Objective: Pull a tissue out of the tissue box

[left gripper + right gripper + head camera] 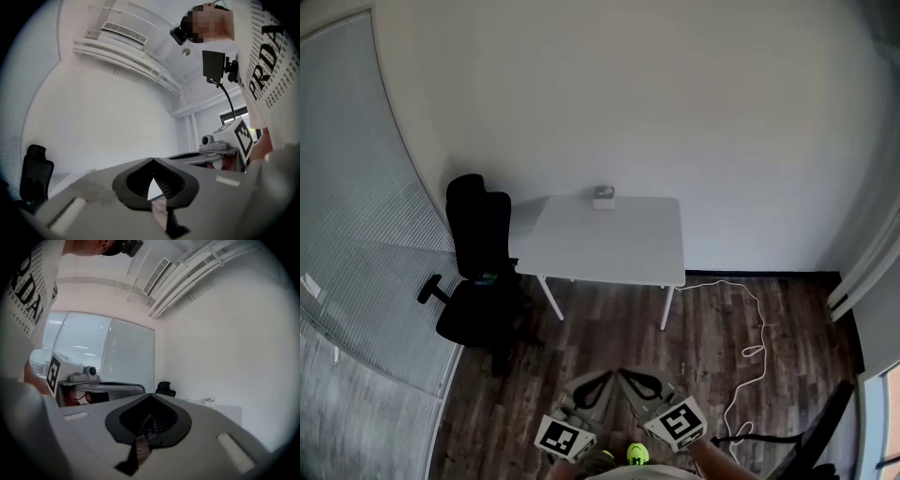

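Observation:
A small white tissue box (603, 197) stands at the far edge of a white table (609, 239) against the back wall, well ahead of me across the room. In the right gripper view the tissue box (209, 402) is a tiny shape on the table (232, 411). Both grippers are held low, close to my body and side by side. My left gripper (602, 377) is shut with nothing in it, its tips meeting (153, 159). My right gripper (630, 375) is shut and empty too (150, 395). Each points level toward the table.
A black office chair (478, 272) stands at the table's left end. Blinds on a glass wall (356, 234) run along the left. A white cable (752, 349) trails over the dark wood floor on the right. A dark stand (825, 431) sits at bottom right.

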A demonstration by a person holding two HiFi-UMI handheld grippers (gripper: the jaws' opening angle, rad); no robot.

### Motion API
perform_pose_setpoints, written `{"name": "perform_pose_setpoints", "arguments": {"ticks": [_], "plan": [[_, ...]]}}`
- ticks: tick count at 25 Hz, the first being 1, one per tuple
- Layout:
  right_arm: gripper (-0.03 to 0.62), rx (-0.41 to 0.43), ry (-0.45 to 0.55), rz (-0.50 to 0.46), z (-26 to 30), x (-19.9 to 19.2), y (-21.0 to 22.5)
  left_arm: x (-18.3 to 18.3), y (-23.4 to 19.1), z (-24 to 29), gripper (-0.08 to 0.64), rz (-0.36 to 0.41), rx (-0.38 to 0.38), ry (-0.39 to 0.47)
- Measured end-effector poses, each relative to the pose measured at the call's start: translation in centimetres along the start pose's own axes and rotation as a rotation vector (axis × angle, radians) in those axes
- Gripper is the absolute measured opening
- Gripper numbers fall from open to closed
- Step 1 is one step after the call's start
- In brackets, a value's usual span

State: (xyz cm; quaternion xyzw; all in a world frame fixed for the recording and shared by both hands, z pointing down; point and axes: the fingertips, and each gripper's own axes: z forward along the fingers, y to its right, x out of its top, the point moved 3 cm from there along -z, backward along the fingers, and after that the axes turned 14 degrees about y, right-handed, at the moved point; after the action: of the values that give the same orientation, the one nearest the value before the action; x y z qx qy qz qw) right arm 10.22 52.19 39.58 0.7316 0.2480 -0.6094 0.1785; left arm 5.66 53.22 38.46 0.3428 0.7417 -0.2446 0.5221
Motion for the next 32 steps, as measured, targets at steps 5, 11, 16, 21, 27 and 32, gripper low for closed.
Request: {"name": "perform_pose_setpoints", "arguments": {"ticks": [5,11,16,21,27,32], "plan": [[0.006,0.008,-0.002,0.006,1.3,-0.4,1.9,-0.9,-1.5,1.6,-0.009,0.002,0.012,-0.008],[0.006,-0.006,-0.013,0.009,4.5,-1.5,3.8,-2.1,-5.1,2.8,-0.009,-0.013,0.007,-0.012],[0.006,-0.043,-0.002,0.018,7.2,-2.2,6.0,-2.3,-8.3,4.9,-0.009,-0.026,-0.014,0.014],[0.006,-0.055,0.000,0.006,10.6,-1.8,7.7,-1.7,-11.7,6.6,-0.009,-0.048,-0.027,0.029],[0.006,-0.070,-0.004,0.006,14.2,-2.7,8.6,-2.1,-15.6,7.1,-0.009,-0.072,-0.061,0.020],[0.006,-0.116,-0.016,0.004,17.6,-3.3,9.4,-3.1,-19.3,7.6,-0.009,-0.085,-0.095,0.014]]}}
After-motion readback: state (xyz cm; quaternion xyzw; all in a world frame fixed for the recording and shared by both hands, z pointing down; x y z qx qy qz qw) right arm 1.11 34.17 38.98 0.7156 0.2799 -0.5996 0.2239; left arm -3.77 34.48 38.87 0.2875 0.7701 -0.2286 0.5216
